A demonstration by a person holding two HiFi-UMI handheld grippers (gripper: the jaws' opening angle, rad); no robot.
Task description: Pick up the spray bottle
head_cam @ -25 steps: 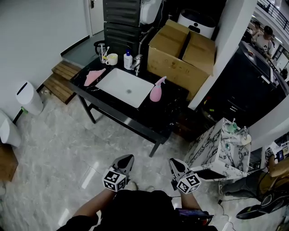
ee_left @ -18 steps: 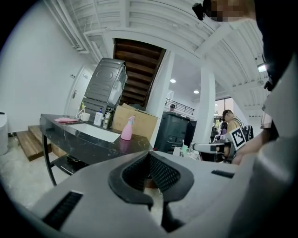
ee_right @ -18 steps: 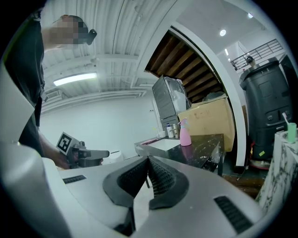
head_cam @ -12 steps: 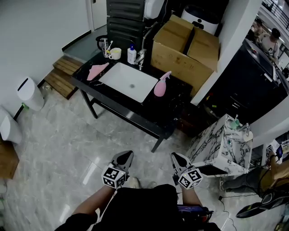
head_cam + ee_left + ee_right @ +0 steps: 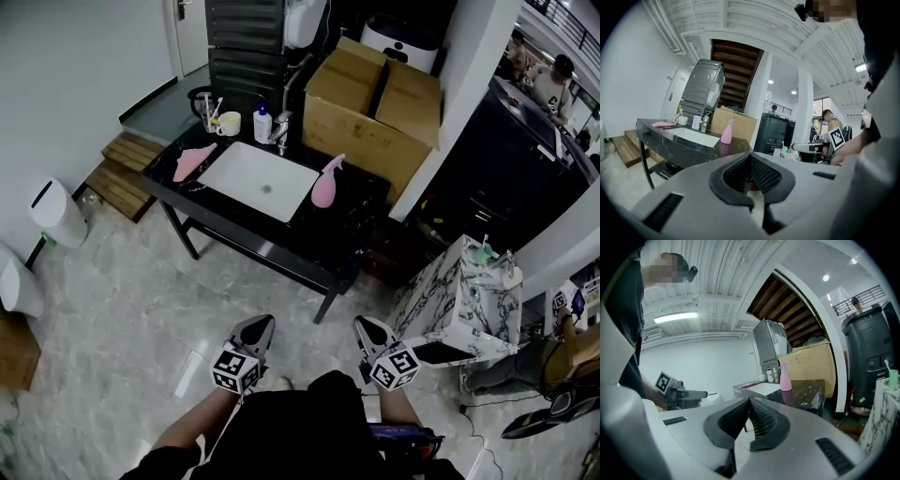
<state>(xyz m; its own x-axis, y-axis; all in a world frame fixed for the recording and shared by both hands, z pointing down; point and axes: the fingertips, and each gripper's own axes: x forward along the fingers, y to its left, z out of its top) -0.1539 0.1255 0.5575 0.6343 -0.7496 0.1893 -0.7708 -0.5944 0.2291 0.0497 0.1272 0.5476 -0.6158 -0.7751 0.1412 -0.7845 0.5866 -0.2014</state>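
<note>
A pink spray bottle [image 5: 324, 184] stands upright on the black counter [image 5: 349, 234], just right of the white sink basin [image 5: 259, 180]. It also shows far off as the pink spray bottle [image 5: 726, 131] in the left gripper view and the pink spray bottle [image 5: 785, 377] in the right gripper view. My left gripper [image 5: 260, 327] and right gripper [image 5: 368, 329] hang close to my body over the floor, well short of the counter. Both are shut with nothing between the jaws.
A pink cloth [image 5: 193, 160], a cup [image 5: 230, 123], a white pump bottle [image 5: 263, 124] and a faucet [image 5: 280, 129] sit around the sink. A large cardboard box [image 5: 379, 111] stands behind the counter. A marble-patterned cabinet [image 5: 454, 305] is at my right, a white bin [image 5: 54, 212] at left.
The view has shifted slightly; the counter sits a little lower and further left in frame. Both grippers stay in place, shut.
</note>
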